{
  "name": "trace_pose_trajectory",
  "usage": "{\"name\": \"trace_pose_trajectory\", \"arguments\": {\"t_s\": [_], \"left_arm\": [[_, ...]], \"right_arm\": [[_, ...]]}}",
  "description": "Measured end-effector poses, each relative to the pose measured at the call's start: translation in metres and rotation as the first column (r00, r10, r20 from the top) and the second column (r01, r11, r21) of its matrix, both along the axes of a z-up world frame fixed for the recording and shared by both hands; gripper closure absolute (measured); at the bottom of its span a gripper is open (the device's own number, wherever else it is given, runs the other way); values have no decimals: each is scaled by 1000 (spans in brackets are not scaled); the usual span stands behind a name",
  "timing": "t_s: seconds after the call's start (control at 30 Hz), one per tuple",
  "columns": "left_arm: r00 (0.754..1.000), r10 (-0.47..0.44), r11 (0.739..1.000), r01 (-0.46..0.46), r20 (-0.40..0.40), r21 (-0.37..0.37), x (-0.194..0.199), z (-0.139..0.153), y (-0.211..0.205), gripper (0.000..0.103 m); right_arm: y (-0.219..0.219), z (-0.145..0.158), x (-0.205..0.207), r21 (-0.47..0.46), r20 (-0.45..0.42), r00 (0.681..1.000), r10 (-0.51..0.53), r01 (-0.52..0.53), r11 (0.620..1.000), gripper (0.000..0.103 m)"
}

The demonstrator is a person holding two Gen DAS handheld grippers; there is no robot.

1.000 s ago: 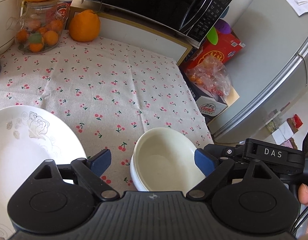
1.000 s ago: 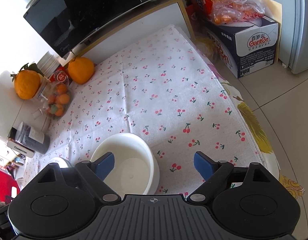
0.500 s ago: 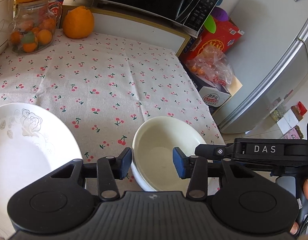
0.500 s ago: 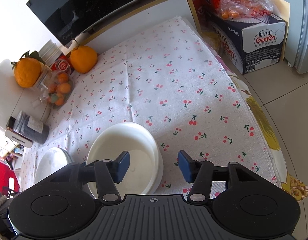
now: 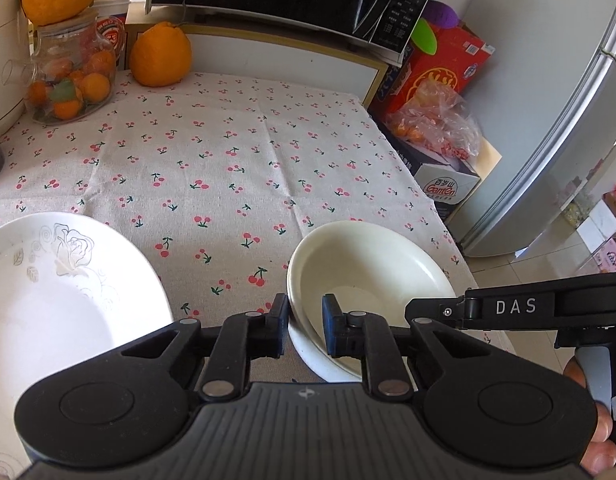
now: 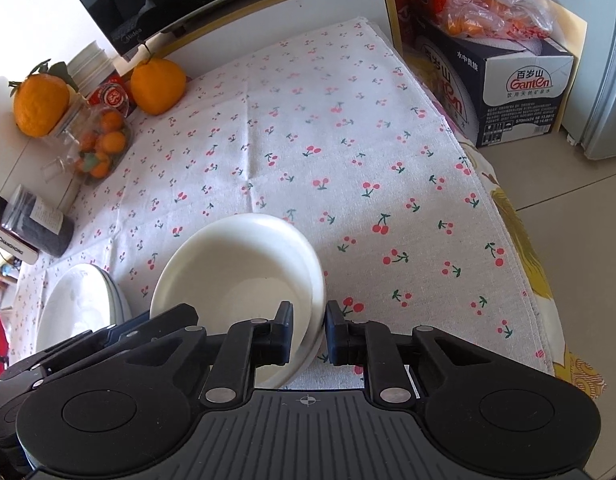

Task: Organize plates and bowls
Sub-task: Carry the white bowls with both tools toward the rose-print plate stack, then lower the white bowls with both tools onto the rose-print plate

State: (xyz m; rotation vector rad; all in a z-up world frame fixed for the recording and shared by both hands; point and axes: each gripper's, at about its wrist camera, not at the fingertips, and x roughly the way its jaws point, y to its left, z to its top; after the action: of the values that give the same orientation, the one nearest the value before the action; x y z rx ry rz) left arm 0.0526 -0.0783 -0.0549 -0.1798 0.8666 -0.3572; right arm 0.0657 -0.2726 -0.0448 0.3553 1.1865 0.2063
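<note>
1. Cream bowl (image 5: 367, 276): set on the cherry-print tablecloth (image 5: 228, 168), near its front right corner. It is judged to be two bowls nested, since a doubled rim is seen on both sides; this cannot be told for certain.
2. Left gripper (image 5: 304, 330): clamped across the bowl's left rim, one pad inside and one outside.
3. Right gripper (image 6: 309, 334): clamped likewise across the bowl's right rim.
4. Rose-pattern plate (image 5: 64, 300): lying left of the bowl, apart from it, untouched by either gripper.
5. Progress, as judged: the bowl is grasped on both sides but not yet moved to a final place; the plate remains to be dealt with. No destination is marked.
6. Shown only in the right wrist view: the plate (image 6: 80, 304) appears stacked on another, with a blue-edged rim beneath.
7. Shown only in the left wrist view: the plate's rose motif.
</note>
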Motion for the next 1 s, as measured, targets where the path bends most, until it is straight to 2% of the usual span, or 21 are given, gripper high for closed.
{"name": "trace_pose_trajectory", "arguments": {"t_s": [0.27,0.53,0.7,0.83,1.0], "left_arm": [[997,54,998,-52,47,-41,-10,19,17,87],[981,122,993,-120,154,-21,-26,47,43,87],[969,165,986,-168,186,-1,-34,53,61,87],[965,194,980,-200,179,17,-39,50,77,87],[959,246,969,-245,140,-22,-46,48,106,87]], "right_arm": [[10,32,-6,19,131,991,15,-17,1000,86],[46,53,-10,29,190,980,62,-69,997,86],[73,59,-11,35,211,972,106,-116,993,85],[96,60,-12,29,213,966,144,-154,988,85],[121,64,-16,33,224,955,196,-208,978,85]]}}
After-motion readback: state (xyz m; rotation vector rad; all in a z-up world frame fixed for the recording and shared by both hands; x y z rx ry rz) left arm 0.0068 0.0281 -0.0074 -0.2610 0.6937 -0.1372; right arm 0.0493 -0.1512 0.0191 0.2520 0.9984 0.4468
